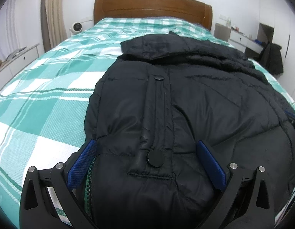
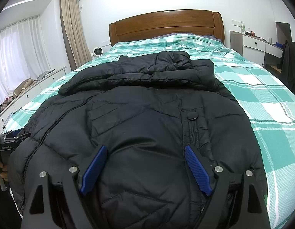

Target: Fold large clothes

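A large black puffer jacket (image 1: 185,99) lies front-up on the bed, hood (image 2: 166,64) toward the headboard. In the left wrist view my left gripper (image 1: 146,143) is open, low over the jacket's near left part. Its blue pads (image 1: 84,164) straddle a pocket flap with a round snap button (image 1: 155,159), and the left pad sits at the jacket's side edge. In the right wrist view my right gripper (image 2: 145,147) is open wide, and the quilted fabric of the jacket (image 2: 139,118) bulges between its blue pads (image 2: 198,171). Neither pair of pads visibly squeezes the cloth.
The bed has a green-and-white plaid cover (image 1: 42,105) and a wooden headboard (image 2: 166,24). A small white fan (image 2: 97,52) and white drawers (image 2: 32,93) stand on the left. A desk (image 2: 258,43) and a dark garment on a chair (image 2: 290,64) are on the right. A hand holding the other gripper's body (image 2: 6,147) shows at far left.
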